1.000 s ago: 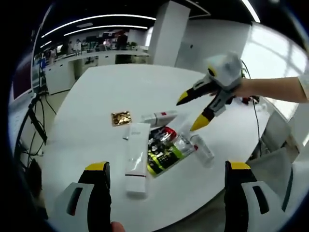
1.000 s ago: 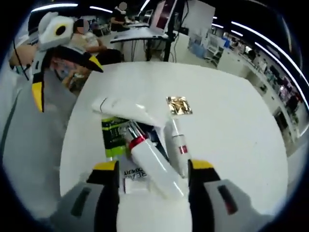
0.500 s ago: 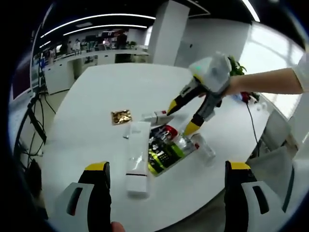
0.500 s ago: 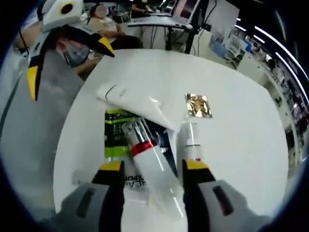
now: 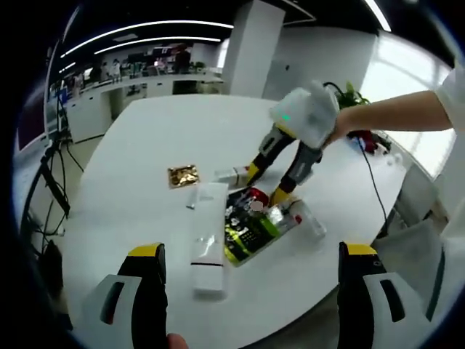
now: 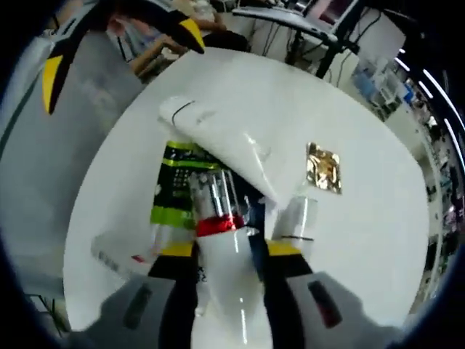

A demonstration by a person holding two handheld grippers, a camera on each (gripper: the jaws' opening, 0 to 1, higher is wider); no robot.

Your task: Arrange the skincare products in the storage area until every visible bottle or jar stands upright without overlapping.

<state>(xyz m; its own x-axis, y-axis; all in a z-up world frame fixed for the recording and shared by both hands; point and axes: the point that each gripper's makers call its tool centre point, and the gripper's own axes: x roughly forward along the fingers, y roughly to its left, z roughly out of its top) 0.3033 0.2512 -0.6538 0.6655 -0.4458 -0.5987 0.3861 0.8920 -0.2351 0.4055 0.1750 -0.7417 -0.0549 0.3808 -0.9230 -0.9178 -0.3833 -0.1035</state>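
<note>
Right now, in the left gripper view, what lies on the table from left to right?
Gold foil sachet → long white tube → green-and-black packet → clear bottle.

We see a smooth, glossy white table catching ceiling light. On it lie a white tube of satin plastic, a crinkled gold foil sachet with a metallic shine, and a green-and-black printed pack with a glossy face. A bottle of glossy white plastic carries a shiny red metallic band. The right gripper shows matt grey plastic with yellow tips.
</note>
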